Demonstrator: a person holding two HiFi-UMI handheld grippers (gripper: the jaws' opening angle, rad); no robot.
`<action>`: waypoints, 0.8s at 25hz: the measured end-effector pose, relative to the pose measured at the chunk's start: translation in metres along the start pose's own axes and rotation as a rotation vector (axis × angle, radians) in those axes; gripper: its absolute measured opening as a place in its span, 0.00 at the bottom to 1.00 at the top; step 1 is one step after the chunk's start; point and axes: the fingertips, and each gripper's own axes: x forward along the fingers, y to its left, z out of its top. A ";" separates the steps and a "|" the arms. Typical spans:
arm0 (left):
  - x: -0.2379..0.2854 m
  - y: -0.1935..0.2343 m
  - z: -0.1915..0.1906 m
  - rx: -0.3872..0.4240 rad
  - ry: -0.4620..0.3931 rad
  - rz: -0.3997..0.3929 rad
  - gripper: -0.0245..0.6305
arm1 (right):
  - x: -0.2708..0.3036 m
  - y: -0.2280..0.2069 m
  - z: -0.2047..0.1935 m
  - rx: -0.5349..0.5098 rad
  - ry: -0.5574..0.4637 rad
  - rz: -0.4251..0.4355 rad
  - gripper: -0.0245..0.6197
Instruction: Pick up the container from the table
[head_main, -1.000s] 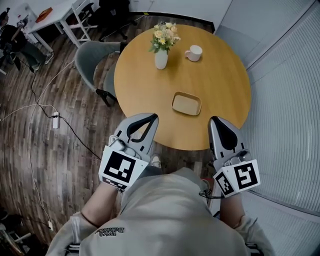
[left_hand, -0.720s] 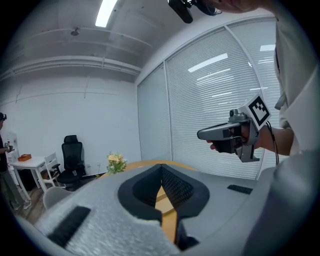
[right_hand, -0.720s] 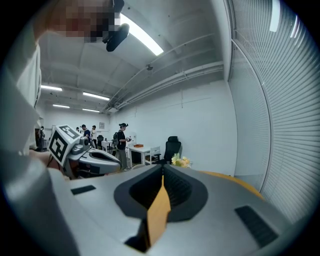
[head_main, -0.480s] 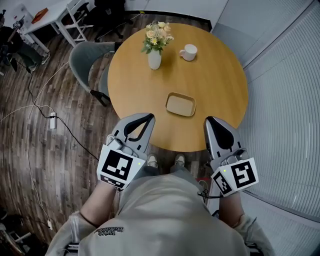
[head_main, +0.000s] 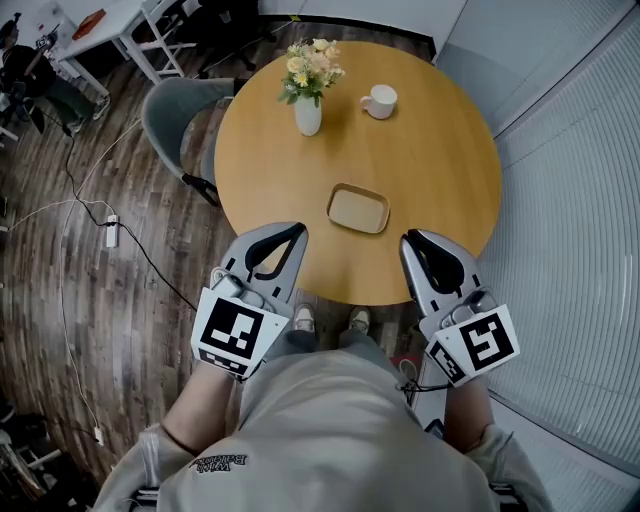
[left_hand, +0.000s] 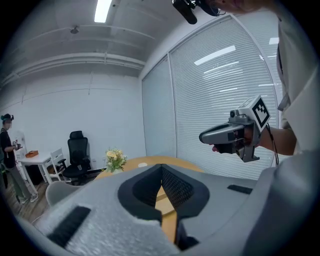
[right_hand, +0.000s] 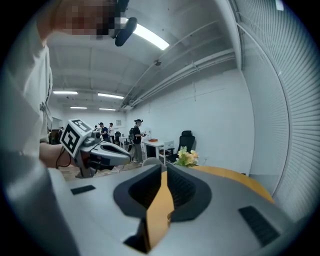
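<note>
Logged shallow tan container (head_main: 358, 208) lying flat near the near edge of the round wooden table (head_main: 440, 160), untouched. Noted left gripper (head_main: 297, 231) and right gripper (head_main: 408, 240) both clenched on nothing, at that edge, flanking the container. Recorded flower vase (head_main: 307, 110) and white mug (head_main: 380, 101) toward the far edge.

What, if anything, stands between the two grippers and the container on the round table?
Nothing visible does. Only bare tabletop lies between the shallow tan container and the left gripper and right gripper; the flower vase and cup stand beyond it.
</note>
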 end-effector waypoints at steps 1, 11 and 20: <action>0.002 0.001 0.001 -0.008 -0.001 0.007 0.07 | 0.002 -0.002 -0.002 -0.006 0.010 0.009 0.09; 0.026 0.018 -0.002 0.016 0.029 0.051 0.07 | 0.033 -0.012 -0.027 -0.030 0.169 0.155 0.20; 0.057 0.025 -0.028 0.013 0.089 0.056 0.07 | 0.070 -0.018 -0.081 -0.095 0.357 0.249 0.23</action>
